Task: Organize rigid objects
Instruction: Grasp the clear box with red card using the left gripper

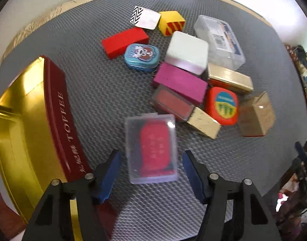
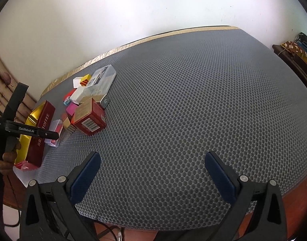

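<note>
A clear plastic case with a red insert (image 1: pixel 151 148) lies on the grey mat between the fingers of my open left gripper (image 1: pixel 151 170); the pads stand apart from its sides. To its left is an open red toffee tin (image 1: pixel 59 116) with a gold inside. Beyond lies a pile of small boxes: a magenta block (image 1: pixel 180 82), a white box (image 1: pixel 187 52), a blue tin (image 1: pixel 141 55), a red block (image 1: pixel 124 42) and an orange tape measure (image 1: pixel 221 105). My right gripper (image 2: pixel 152 172) is open and empty over bare mat. The case (image 2: pixel 54 132) and tin (image 2: pixel 41 128) show at far left there.
A clear lidded box (image 1: pixel 219 40), a gold box (image 1: pixel 229 79), a brown carton (image 1: pixel 255 114), a yellow striped block (image 1: pixel 171 23) and a zigzag card (image 1: pixel 145 19) lie in the pile. The mat's gold edge (image 1: pixel 43 20) runs along the wall. Furniture (image 2: pixel 294 58) stands at right.
</note>
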Action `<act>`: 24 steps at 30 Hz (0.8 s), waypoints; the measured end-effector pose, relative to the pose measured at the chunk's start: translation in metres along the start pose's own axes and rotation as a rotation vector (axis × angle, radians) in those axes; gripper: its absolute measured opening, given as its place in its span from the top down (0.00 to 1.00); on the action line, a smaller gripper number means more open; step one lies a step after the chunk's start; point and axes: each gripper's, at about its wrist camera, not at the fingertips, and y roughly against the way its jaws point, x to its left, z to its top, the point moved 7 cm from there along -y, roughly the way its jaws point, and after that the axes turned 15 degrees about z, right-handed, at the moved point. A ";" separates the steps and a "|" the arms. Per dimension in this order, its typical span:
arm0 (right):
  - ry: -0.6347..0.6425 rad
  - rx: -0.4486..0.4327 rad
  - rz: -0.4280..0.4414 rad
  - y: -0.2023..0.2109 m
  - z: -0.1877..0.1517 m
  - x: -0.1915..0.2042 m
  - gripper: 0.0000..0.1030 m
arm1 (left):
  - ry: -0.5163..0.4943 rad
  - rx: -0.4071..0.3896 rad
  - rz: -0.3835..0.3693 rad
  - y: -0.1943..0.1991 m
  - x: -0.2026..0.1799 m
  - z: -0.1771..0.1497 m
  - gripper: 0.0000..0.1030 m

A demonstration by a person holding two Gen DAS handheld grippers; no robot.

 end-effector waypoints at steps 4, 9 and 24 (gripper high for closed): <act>0.002 0.003 0.002 -0.001 0.000 0.000 0.00 | -0.002 0.005 -0.027 -0.005 -0.007 0.006 0.37; -0.006 0.015 0.010 -0.004 -0.002 -0.001 0.00 | -0.002 0.003 0.005 -0.008 -0.017 0.015 0.37; 0.066 0.015 0.054 -0.002 0.001 0.016 0.00 | 0.202 -0.191 -0.061 0.044 -0.015 -0.054 0.46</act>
